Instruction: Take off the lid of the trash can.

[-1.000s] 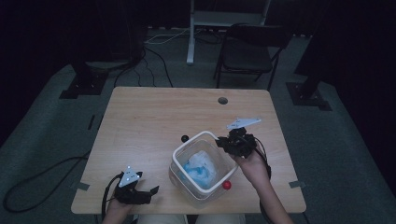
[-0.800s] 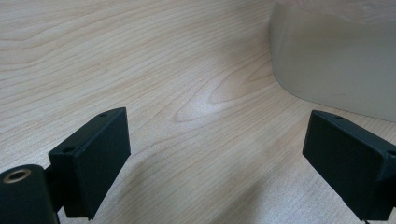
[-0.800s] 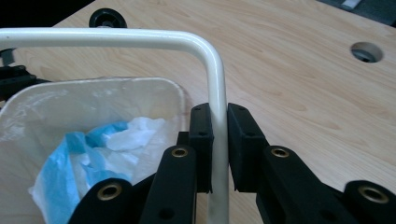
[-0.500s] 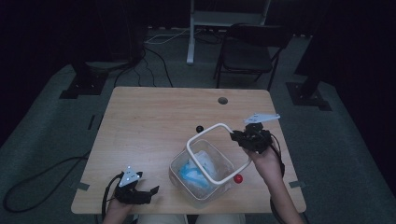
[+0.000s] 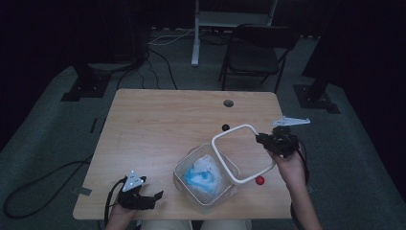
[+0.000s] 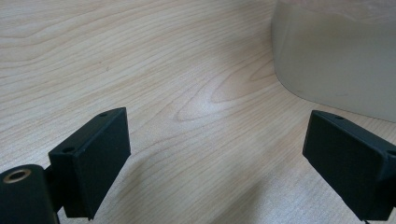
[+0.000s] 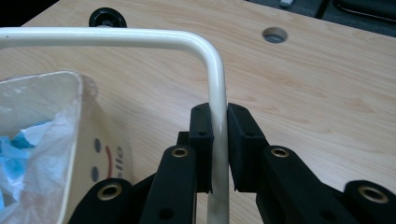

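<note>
High view: your right gripper (image 5: 262, 139) clamps the white lid (image 5: 242, 154), tilted above the clear container (image 5: 206, 182) on the tabletop (image 5: 163, 120). Your left gripper (image 5: 154, 197) rests near the front edge, jaws spread wide, holding nothing.

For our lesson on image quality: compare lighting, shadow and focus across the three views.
High view: dim, surroundings nearly black, the table the one lit area. Left gripper view: bright and even, wood grain sharp, soft shadows under the fingers, which look slightly soft. Right gripper view: well lit, a highlight along the lid; the bag is blurred.
</note>
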`<action>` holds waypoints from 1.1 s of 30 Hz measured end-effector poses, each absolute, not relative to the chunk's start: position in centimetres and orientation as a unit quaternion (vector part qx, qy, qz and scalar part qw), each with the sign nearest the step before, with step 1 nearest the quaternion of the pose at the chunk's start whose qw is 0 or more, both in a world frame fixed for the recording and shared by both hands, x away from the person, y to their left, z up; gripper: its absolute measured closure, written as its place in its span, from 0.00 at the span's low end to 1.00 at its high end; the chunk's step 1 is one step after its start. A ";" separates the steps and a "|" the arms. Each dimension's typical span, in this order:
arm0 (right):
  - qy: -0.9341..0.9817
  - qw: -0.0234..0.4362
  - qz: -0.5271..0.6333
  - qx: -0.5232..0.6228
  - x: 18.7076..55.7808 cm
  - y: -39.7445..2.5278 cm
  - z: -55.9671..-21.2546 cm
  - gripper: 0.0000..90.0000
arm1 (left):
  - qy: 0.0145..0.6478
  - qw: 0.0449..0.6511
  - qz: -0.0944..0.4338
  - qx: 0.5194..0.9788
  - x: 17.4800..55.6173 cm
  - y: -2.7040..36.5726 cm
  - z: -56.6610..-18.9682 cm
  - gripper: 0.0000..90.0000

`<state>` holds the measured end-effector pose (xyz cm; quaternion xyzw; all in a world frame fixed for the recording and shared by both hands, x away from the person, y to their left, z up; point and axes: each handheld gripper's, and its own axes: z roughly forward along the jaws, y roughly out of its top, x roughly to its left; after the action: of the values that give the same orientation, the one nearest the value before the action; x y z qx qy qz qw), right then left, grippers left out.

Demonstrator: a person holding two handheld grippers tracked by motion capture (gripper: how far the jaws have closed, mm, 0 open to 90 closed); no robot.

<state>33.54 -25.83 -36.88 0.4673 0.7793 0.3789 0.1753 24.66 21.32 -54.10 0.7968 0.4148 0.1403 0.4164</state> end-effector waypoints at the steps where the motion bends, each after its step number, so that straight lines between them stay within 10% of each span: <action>1: 0.777 0.179 0.379 0.470 33.5 -26.2 -36.8 0.90 | 0.415 0.416 0.141 0.797 24.7 21.3 -54.1 0.09; 33: 0.745 0.192 0.329 0.547 34.2 -32.2 -44.4 0.90 | 0.416 0.413 0.140 0.798 24.7 21.3 -54.1 0.09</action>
<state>34.21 -32.23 -44.36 0.5472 0.7453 0.3290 0.1921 24.68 21.27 -54.13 0.7978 0.4162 0.1397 0.4133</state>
